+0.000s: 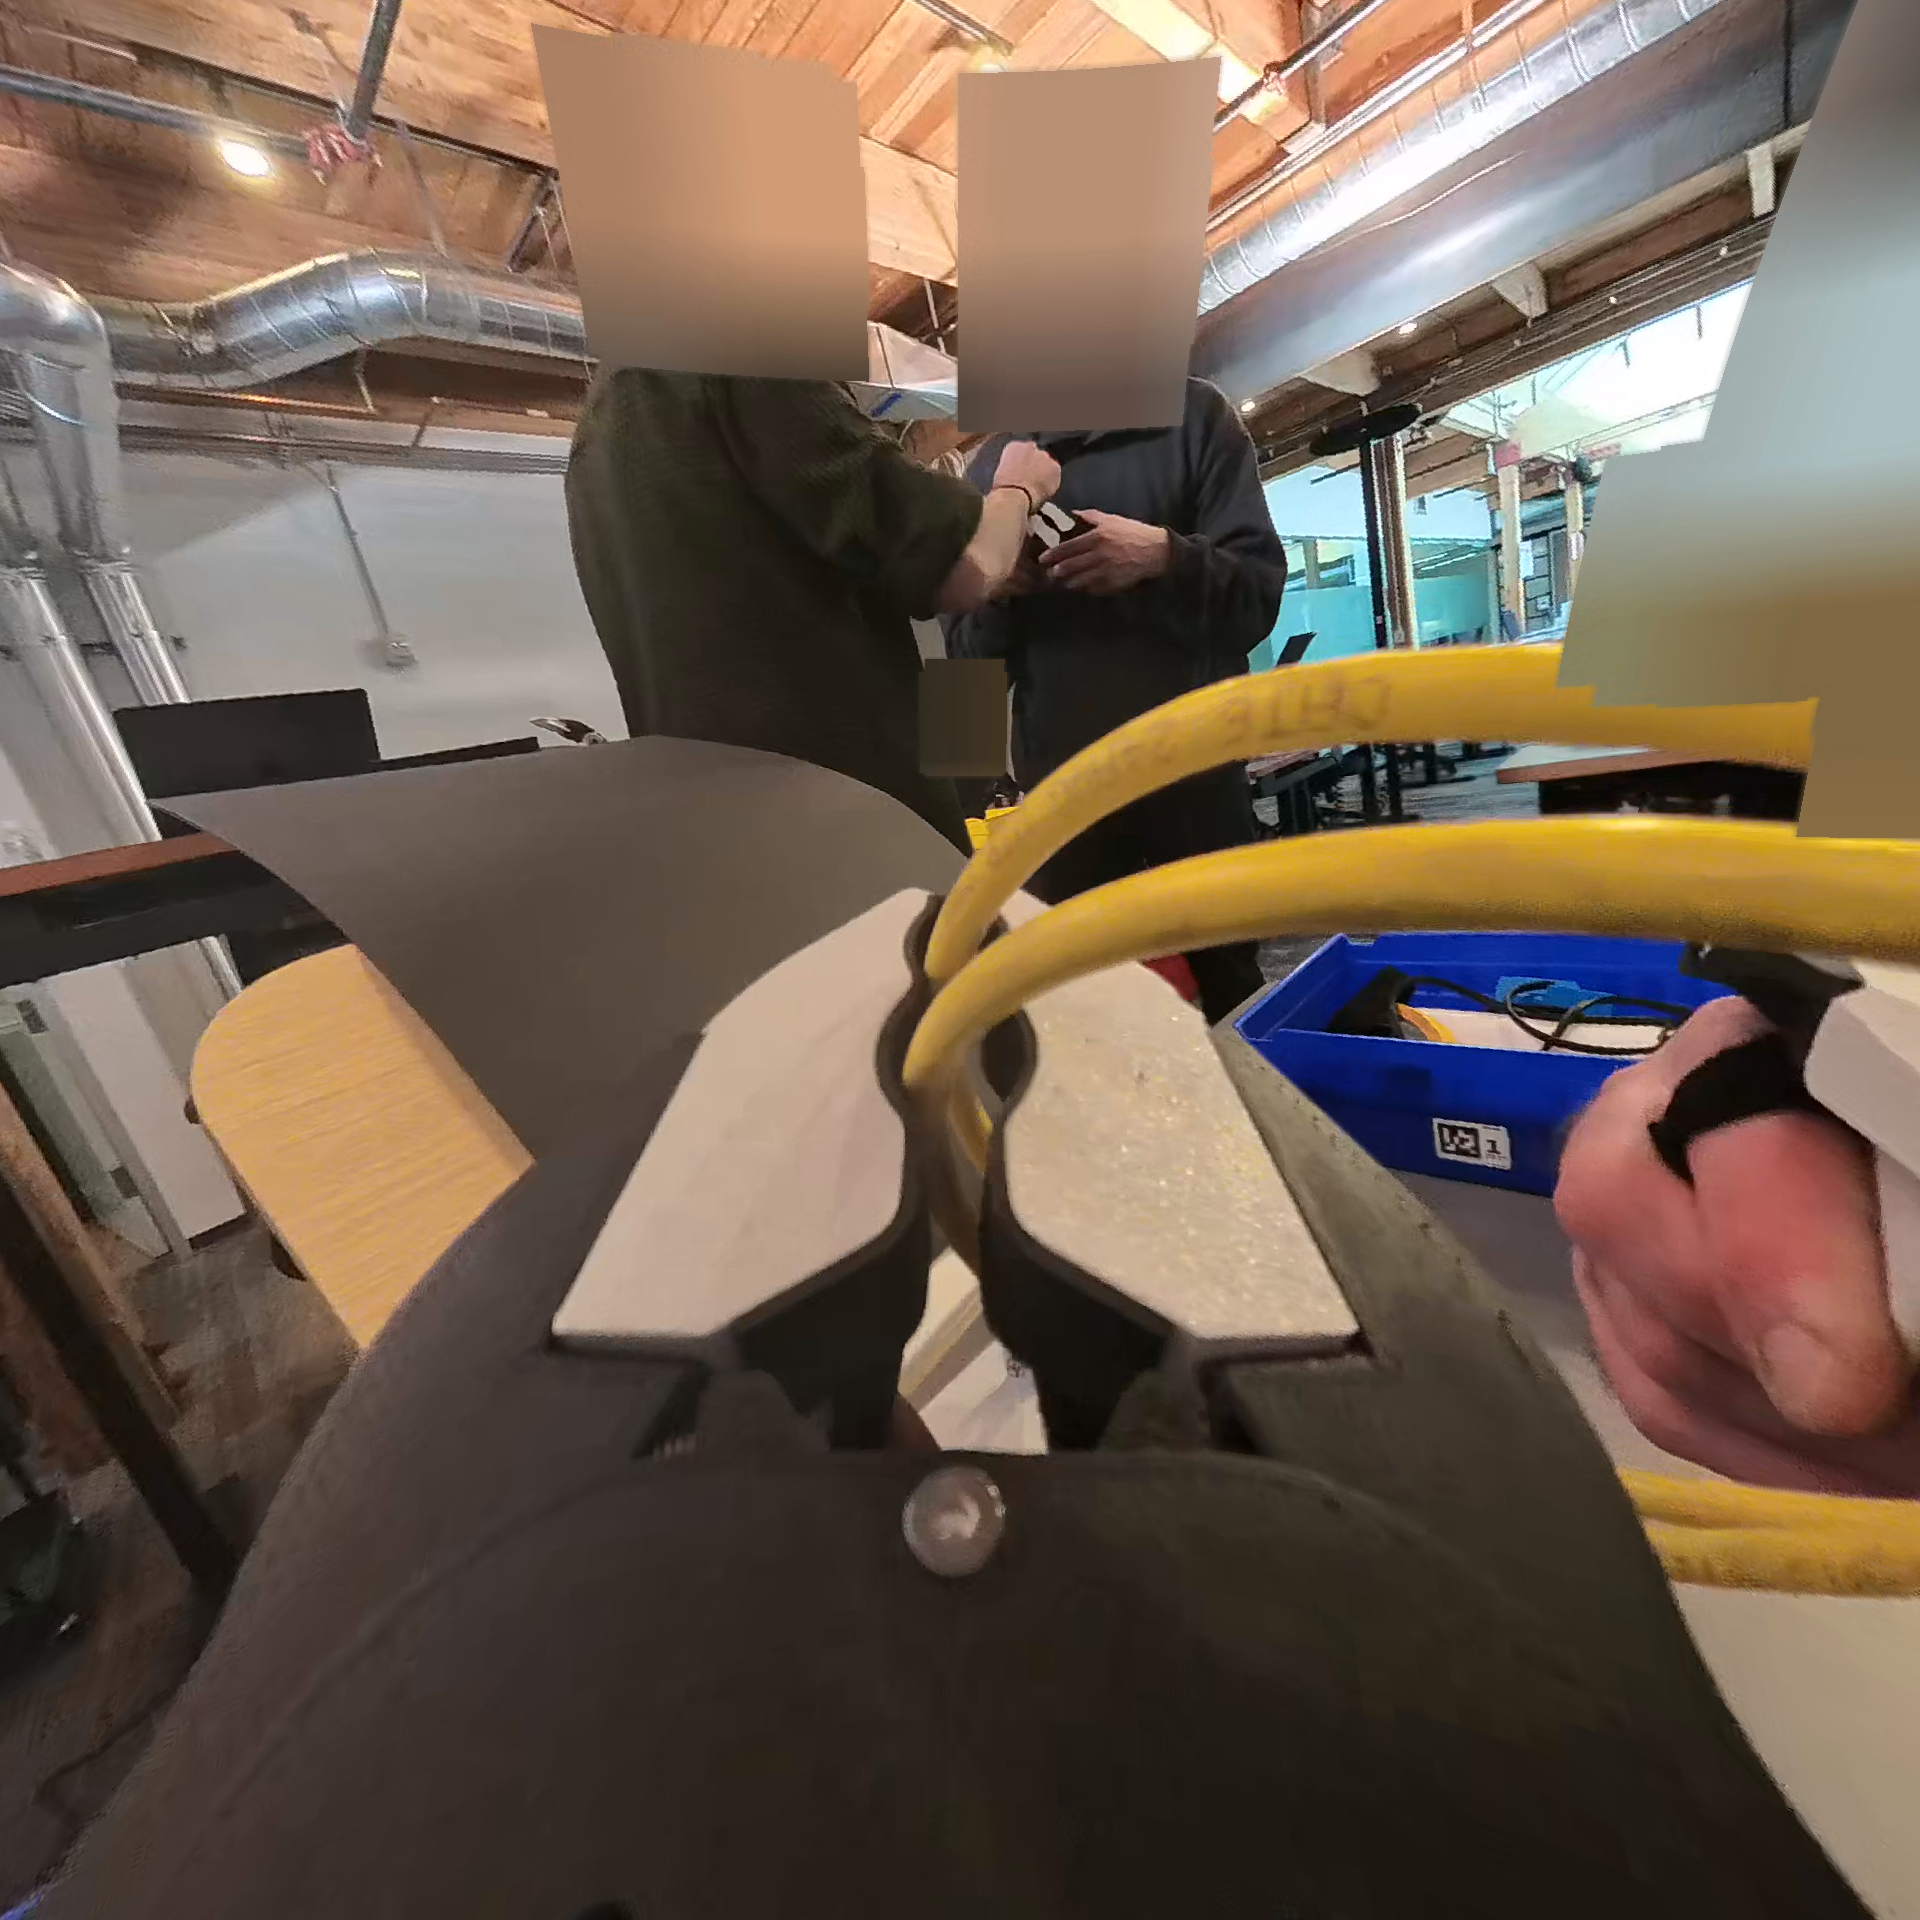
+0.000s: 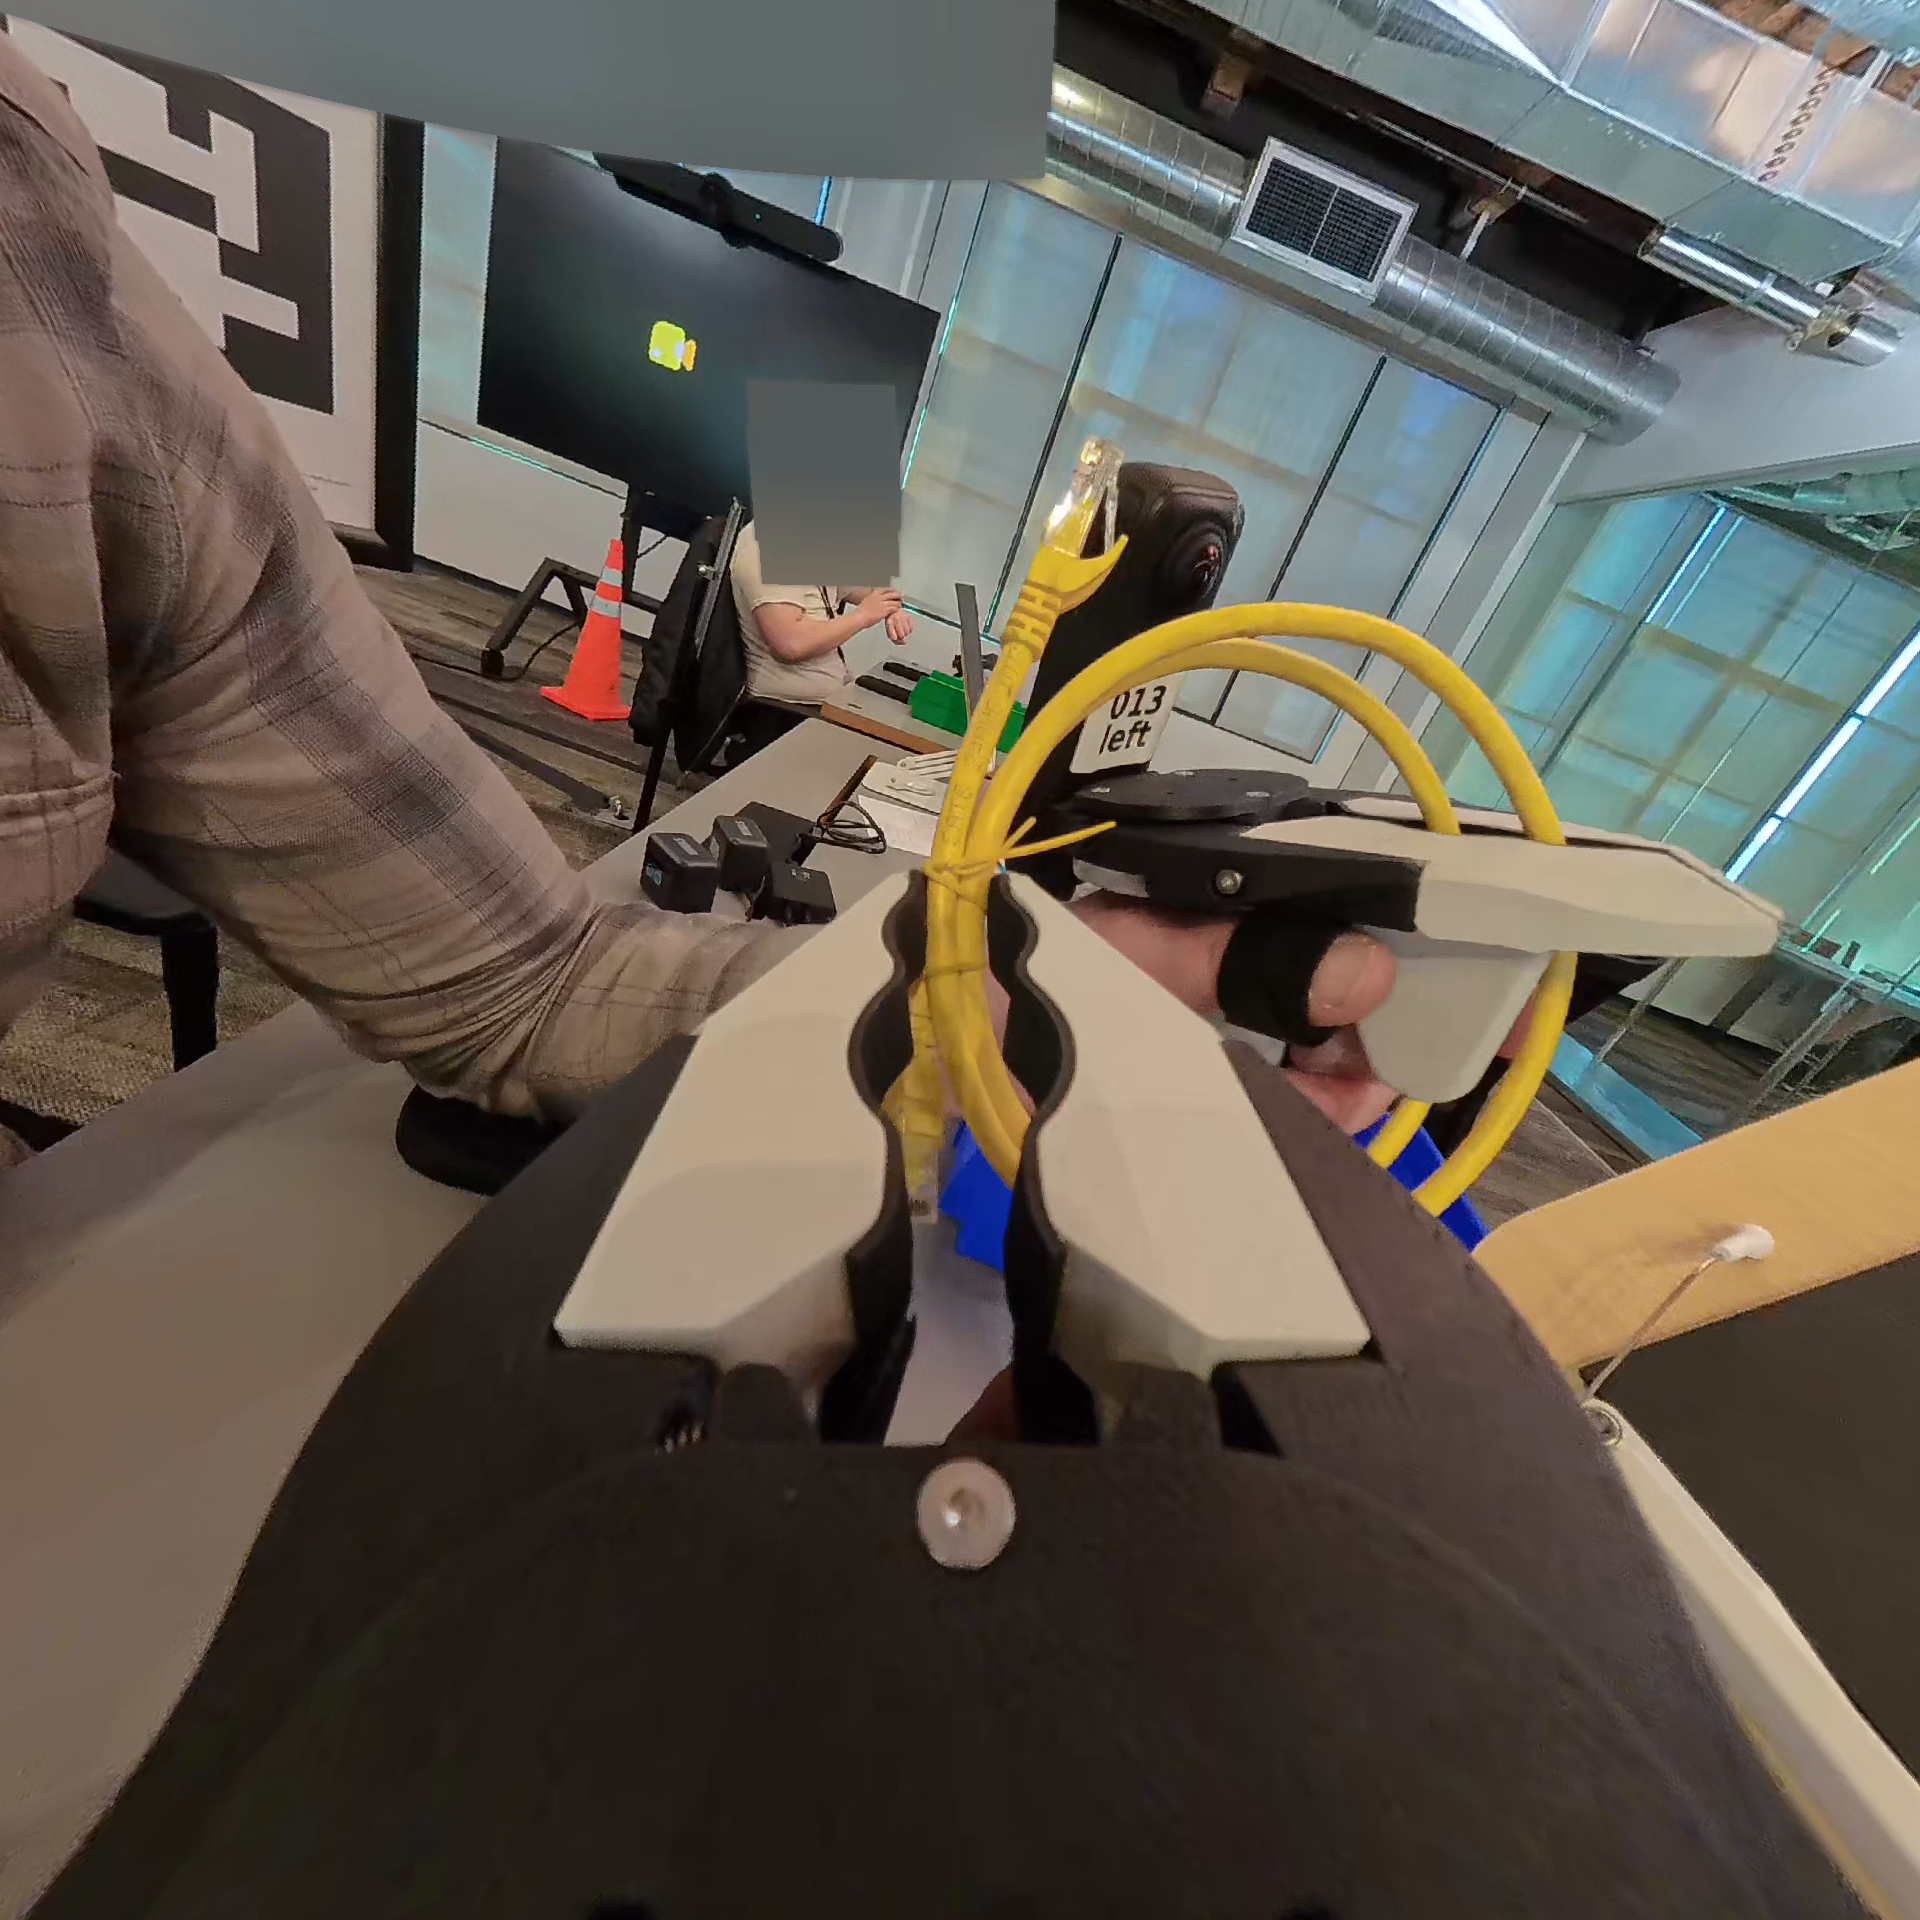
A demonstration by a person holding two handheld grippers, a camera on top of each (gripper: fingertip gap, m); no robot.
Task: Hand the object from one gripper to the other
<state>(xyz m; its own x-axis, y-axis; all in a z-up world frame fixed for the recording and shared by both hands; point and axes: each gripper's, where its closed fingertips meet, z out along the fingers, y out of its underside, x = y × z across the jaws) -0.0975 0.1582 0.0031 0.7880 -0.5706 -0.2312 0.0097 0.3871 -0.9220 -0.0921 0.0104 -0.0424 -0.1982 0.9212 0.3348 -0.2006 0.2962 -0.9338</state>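
A yellow network cable (image 1: 1351, 873), coiled in a loop and tied, is held in the air between both grippers. My left gripper (image 1: 961, 914) is shut on one side of the loop, which arcs off to the right. My right gripper (image 2: 958, 894) is shut on the tied part of the cable (image 2: 1299, 665); one clear plug sticks up and another hangs down between the fingers. In the right wrist view the left gripper's fingers (image 2: 1538, 883) lie side-on across the far side of the loop. A hand (image 1: 1714, 1247) on the right gripper's handle shows at the right edge of the left wrist view.
A blue bin (image 1: 1382, 1112) with cables sits on the grey table (image 2: 208, 1351) below. A wooden chair seat (image 1: 343, 1122) is to the left. Two people (image 1: 748, 582) stand behind. Black battery packs (image 2: 727, 862) and an orange cone (image 2: 597, 644) lie farther off. Some 15 centimetres of space lies between my two pairs of fingers.
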